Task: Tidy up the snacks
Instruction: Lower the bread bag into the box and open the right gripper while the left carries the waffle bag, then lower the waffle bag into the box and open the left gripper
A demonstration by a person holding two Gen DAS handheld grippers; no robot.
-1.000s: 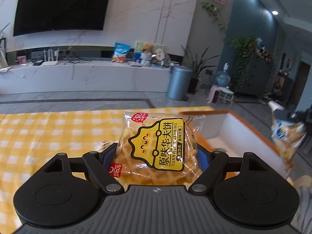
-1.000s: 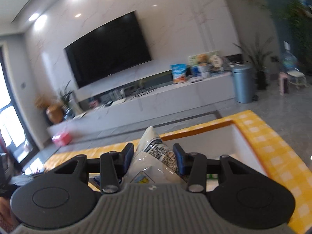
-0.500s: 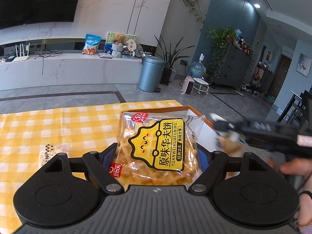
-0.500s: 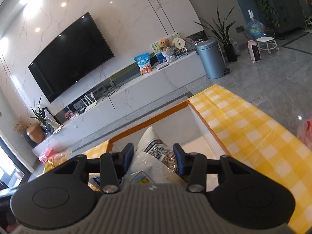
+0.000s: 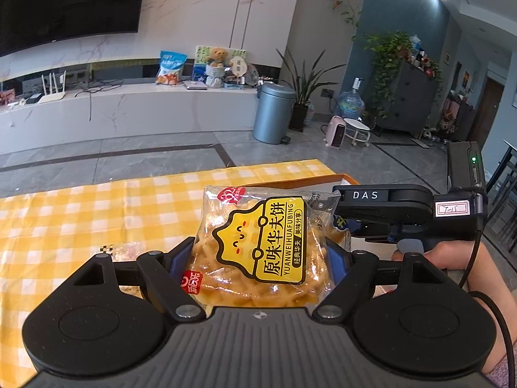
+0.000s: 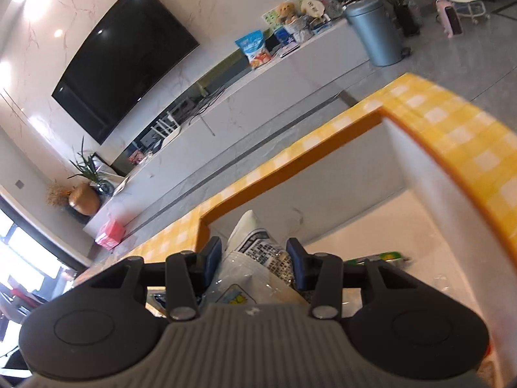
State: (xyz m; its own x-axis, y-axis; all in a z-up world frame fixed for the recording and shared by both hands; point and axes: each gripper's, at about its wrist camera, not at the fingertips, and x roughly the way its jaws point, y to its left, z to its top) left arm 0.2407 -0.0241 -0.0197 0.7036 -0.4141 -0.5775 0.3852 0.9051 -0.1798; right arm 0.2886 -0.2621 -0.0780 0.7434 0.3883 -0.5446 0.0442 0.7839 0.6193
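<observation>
Change since earlier: the right claw (image 6: pixel 254 263) has been brought down over the box (image 6: pixel 397 161), whose white interior now fills much more of its view; the left view has been swung rightward along the room.
Left claw (image 5: pixel 260 258): pinched on the yellow waffle snack pack (image 5: pixel 261 249), blue pads pressed against both sides.
Waffle snack pack: held above the yellow checked surface (image 5: pixel 80 213), near the box's orange rim.
Right claw: closed on a white snack bag (image 6: pixel 258 258), held low inside the box.
Box contents: a green wrapper (image 6: pixel 381 257) is seen on the floor.
Hand (image 5: pixel 452 258): wrapped around the right claw's handle.
</observation>
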